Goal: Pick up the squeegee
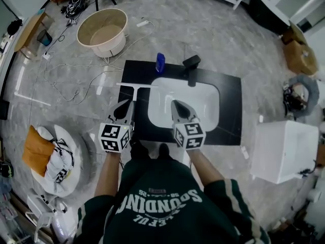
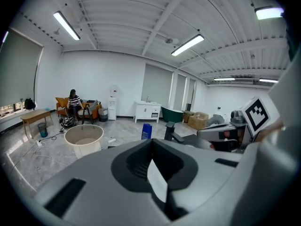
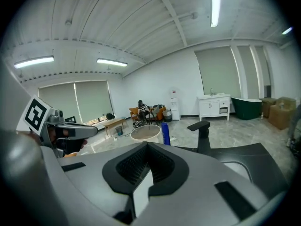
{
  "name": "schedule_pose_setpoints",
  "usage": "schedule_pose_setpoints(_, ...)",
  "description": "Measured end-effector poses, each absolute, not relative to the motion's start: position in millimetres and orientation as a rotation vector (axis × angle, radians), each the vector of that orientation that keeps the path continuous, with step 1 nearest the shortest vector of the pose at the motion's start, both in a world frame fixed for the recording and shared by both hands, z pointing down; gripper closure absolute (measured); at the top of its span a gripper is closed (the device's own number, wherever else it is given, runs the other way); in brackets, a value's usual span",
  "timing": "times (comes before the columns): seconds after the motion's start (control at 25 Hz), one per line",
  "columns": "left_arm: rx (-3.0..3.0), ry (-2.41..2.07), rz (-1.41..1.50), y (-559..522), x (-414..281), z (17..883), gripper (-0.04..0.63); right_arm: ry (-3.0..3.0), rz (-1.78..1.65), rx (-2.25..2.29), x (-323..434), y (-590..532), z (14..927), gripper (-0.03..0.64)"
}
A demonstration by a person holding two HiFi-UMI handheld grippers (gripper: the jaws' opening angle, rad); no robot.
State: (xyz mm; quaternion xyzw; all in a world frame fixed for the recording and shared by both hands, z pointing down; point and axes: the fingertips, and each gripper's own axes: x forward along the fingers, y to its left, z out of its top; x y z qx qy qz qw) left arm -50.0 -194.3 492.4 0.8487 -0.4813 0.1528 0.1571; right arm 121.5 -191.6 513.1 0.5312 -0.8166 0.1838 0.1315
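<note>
The squeegee [image 1: 136, 85] lies on the black countertop [image 1: 231, 111], left of the white sink [image 1: 209, 91]. Its pale blade runs crosswise at the far end and its handle points back toward me. My left gripper [image 1: 123, 104] hovers just left of the handle's near end, jaws together and nothing in them. My right gripper [image 1: 177, 104] is over the sink's near rim, also shut and empty. From the left gripper view its jaws [image 2: 151, 142] meet at the tip, and the squeegee is hidden below them. The right gripper view shows its jaws [image 3: 146, 145] closed too.
A blue bottle [image 1: 160, 62] and a black faucet [image 1: 191, 65] stand at the back of the sink. On the floor are a round beige tub [image 1: 104, 32] with cables [image 1: 66, 67] far left and a white box [image 1: 284, 151] to the right. A person sits far off [image 2: 74, 103].
</note>
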Motion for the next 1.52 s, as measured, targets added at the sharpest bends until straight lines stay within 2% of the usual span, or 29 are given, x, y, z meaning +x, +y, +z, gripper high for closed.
schedule_pose_setpoints(0.92,2.406,-1.218,0.476,-238.4,-120.5,539.2,0.592,-2.207,0.651,1.547,39.7,-206.8,568.0,0.612)
schedule_pose_setpoints(1.28,2.373,-1.187,0.478,-237.3,-135.0,555.9,0.593,-2.171,0.695,1.507,18.9,-199.7,588.1,0.443)
schedule_pose_setpoints(1.52,2.357,-1.180,0.473,-235.1,-138.6,563.1,0.592,-2.159,0.703,1.512,13.1,-196.0,591.4,0.428)
